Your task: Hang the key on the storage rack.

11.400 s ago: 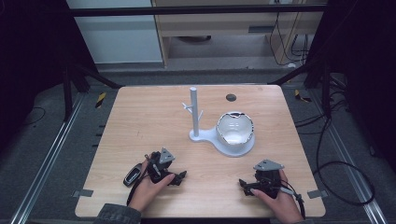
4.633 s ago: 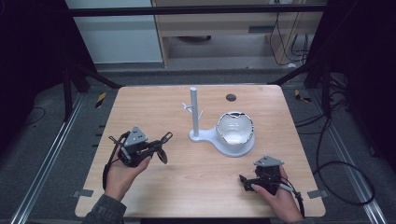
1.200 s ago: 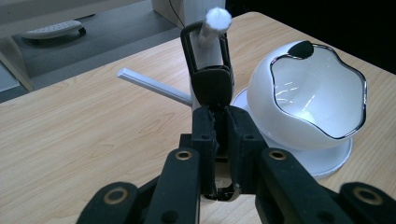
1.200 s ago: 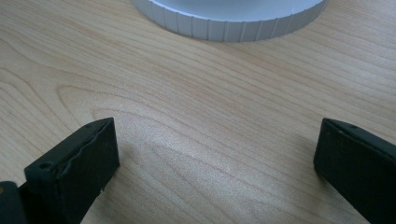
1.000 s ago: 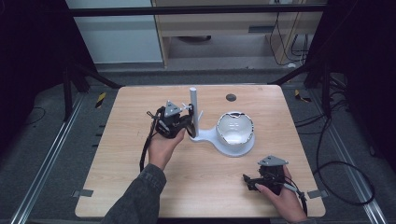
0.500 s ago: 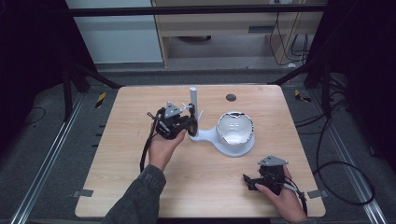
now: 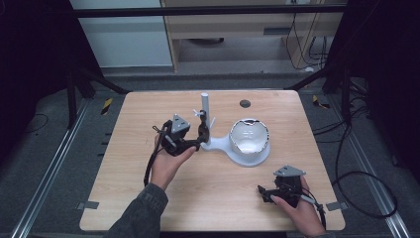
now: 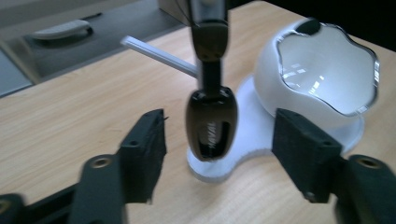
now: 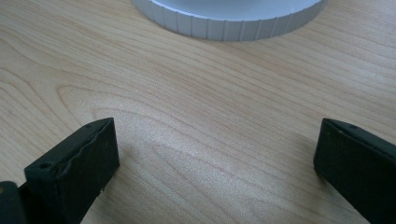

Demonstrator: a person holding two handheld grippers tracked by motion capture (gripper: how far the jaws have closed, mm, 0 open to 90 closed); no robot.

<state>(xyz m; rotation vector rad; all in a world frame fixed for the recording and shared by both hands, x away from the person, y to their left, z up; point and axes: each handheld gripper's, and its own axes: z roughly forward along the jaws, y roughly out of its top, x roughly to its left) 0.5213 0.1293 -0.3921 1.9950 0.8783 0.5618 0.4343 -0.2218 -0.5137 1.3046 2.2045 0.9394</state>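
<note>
White stand [image 9: 229, 18] cut off by top edge; dark hanging object [image 8: 211, 122] blurred, lettering unreadable

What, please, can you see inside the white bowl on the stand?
The white bowl has a glossy, reflective interior with nothing visible in it. Its bottom is hidden behind the wavy rim, so I cannot confirm it is empty.

Glossy dark oval pendant-like object [image 8: 211, 123] hanging from a peg of the upright white post [image 7: 205, 110], just above the white flat stand base [image 7: 233, 148], beside a tilted white egg-shaped cup with shiny scalloped rim [image 7: 249, 137], mid-table
</note>
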